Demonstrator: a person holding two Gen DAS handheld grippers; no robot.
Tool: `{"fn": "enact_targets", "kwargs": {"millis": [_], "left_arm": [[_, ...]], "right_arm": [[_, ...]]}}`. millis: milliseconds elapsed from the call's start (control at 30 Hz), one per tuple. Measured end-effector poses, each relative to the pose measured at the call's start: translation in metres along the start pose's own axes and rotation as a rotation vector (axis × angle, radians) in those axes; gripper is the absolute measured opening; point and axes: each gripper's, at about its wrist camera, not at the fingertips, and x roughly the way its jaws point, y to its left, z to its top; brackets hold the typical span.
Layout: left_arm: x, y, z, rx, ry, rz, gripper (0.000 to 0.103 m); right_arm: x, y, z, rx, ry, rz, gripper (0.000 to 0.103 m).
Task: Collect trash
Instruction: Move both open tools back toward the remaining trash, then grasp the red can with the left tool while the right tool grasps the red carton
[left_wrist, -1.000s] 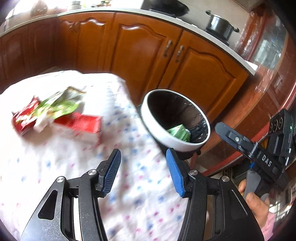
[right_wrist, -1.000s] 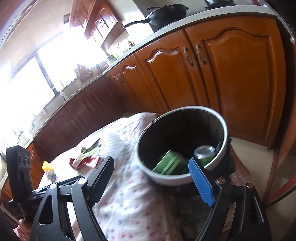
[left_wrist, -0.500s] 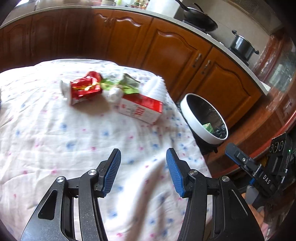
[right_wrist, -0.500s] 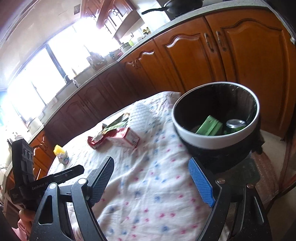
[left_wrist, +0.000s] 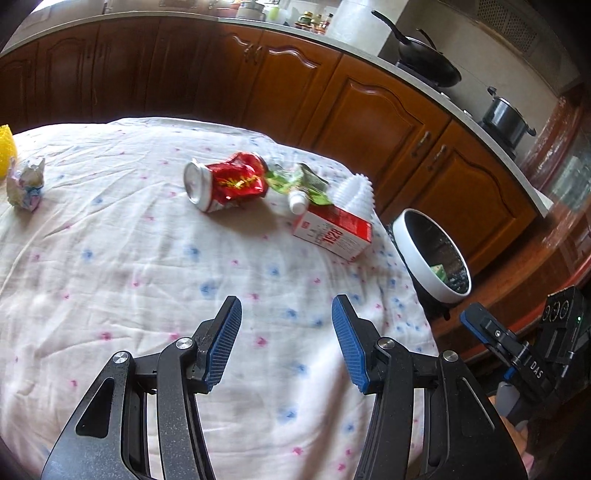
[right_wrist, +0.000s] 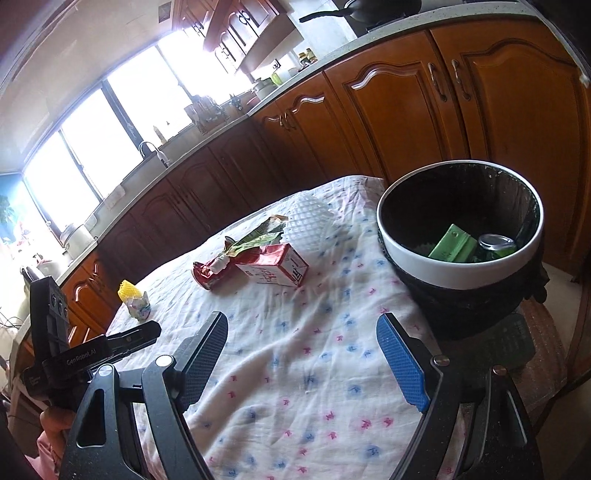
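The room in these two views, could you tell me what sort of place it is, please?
Most likely a home kitchen. Wooden cabinets run under a long counter, a wok and a pot sit on the stove, and a sink tap stands below the windows. Trash lies on a cloth-covered table.

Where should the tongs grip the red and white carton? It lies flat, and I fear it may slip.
Grip the red and white carton across its two long narrow sides, coming down from above. It lies on its broad face on the tablecloth, so those sides stand free. The near end is clearest; the far end sits against the green wrapper. Either open pair could probably span it.
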Motion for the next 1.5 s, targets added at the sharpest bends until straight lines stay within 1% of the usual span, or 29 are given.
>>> {"fn": "enact_targets", "kwargs": {"millis": [133, 267, 433, 467, 567, 633, 667, 767, 900, 967, 1000, 1033, 1067, 1100, 1133, 1167, 1200, 1267, 1367, 1500], "left_arm": [[0.004, 0.01, 0.007, -0.014, -0.003, 0.01, 0.051], [0.013, 0.024, 0.018, -0.053, -0.006, 0.018, 0.051], [0.026, 0.045, 0.041, -0.095, -0.011, 0.029, 0.051], [0.028, 0.049, 0.046, -0.102, -0.015, 0.028, 0.053], [0.038, 0.063, 0.064, -0.118, -0.02, 0.039, 0.055], [0.046, 0.07, 0.075, -0.13, -0.012, 0.029, 0.056], [0.051, 0.073, 0.081, -0.134, -0.005, 0.024, 0.058], [0.067, 0.08, 0.094, -0.14, 0.01, 0.008, 0.062], [0.089, 0.086, 0.107, -0.143, 0.043, -0.001, 0.062], [0.1, 0.087, 0.111, -0.14, 0.058, 0.011, 0.062], [0.105, 0.089, 0.113, -0.141, 0.068, 0.018, 0.062], [0.11, 0.092, 0.114, -0.144, 0.075, 0.017, 0.062], [0.114, 0.094, 0.115, -0.143, 0.083, 0.018, 0.062], [0.117, 0.095, 0.115, -0.137, 0.088, 0.022, 0.061], [0.121, 0.095, 0.115, -0.125, 0.097, 0.03, 0.059], [0.123, 0.096, 0.115, -0.116, 0.1, 0.037, 0.055], [0.124, 0.097, 0.114, -0.112, 0.102, 0.023, 0.051], [0.124, 0.098, 0.114, -0.101, 0.104, 0.001, 0.026], [0.117, 0.094, 0.114, -0.047, 0.082, 0.017, 0.021], [0.101, 0.096, 0.108, -0.011, 0.068, 0.013, 0.02]], "right_arm": [[0.006, 0.003, 0.004, -0.007, 0.009, -0.001, 0.084], [0.019, 0.009, 0.01, -0.026, 0.023, -0.001, 0.084], [0.041, 0.022, 0.02, -0.062, 0.036, -0.006, 0.084], [0.045, 0.025, 0.022, -0.073, 0.04, -0.007, 0.084], [0.063, 0.034, 0.029, -0.124, 0.058, -0.007, 0.084], [0.076, 0.04, 0.036, -0.174, 0.072, -0.015, 0.084], [0.082, 0.043, 0.039, -0.195, 0.08, -0.02, 0.084], [0.102, 0.05, 0.046, -0.265, 0.111, -0.033, 0.084], [0.131, 0.061, 0.05, -0.369, 0.155, -0.066, 0.084], [0.144, 0.065, 0.05, -0.396, 0.181, -0.07, 0.083], [0.151, 0.067, 0.049, -0.407, 0.198, -0.068, 0.083], [0.155, 0.069, 0.047, -0.417, 0.21, -0.074, 0.079], [0.161, 0.072, 0.045, -0.437, 0.224, -0.09, 0.072], [0.165, 0.075, 0.042, -0.459, 0.234, -0.112, 0.068], [0.167, 0.077, 0.04, -0.473, 0.239, -0.129, 0.054], [0.168, 0.078, 0.037, -0.483, 0.246, -0.146, 0.048], [0.167, 0.08, 0.034, -0.483, 0.248, -0.152, 0.047], [0.161, 0.081, 0.03, -0.468, 0.245, -0.144, 0.044], [0.145, 0.079, 0.019, -0.427, 0.24, -0.122, 0.041], [0.12, 0.072, 0.004, -0.364, 0.237, -0.096, 0.039]]}}
